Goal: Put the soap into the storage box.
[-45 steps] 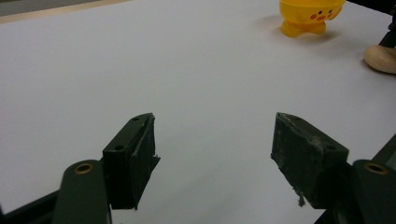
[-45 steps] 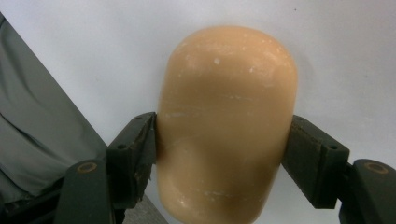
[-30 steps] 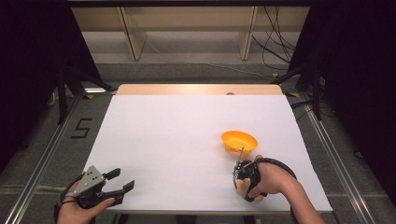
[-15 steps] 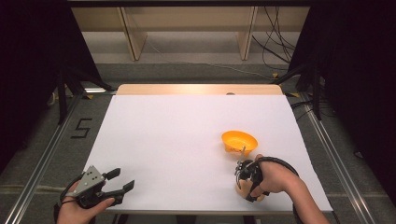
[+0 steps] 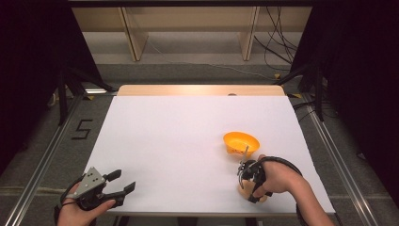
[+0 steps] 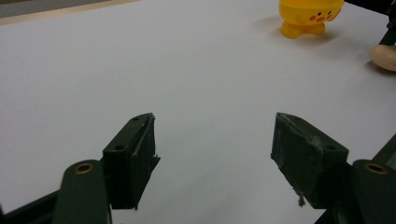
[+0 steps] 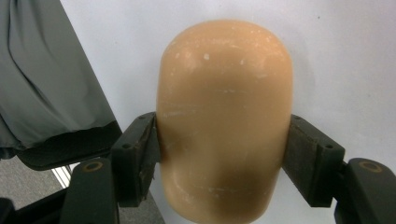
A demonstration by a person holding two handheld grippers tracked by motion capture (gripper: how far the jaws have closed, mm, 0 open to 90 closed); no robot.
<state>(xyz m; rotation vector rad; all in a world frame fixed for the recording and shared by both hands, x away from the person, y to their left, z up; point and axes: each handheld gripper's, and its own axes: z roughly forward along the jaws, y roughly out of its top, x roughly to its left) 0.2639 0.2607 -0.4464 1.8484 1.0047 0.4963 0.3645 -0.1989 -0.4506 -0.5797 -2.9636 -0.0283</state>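
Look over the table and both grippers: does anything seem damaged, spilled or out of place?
Only minor wear: the left gripper has frayed, ragged pads. The orange bowl stands upright, nothing is spilled, and the right gripper squarely grips the tan rounded piece.

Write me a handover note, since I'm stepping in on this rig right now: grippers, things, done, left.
Right gripper: jaws closed on the tan rounded piece, one pad on each side, at the near right edge of the white table.
Left gripper: open, empty, at the near left corner.
Orange bowl: stands on the table just beyond the right gripper; it has a small painted face and feet.
Done: tan piece gripped.
Left: probably carry the piece to the bowl; it isn't there yet.
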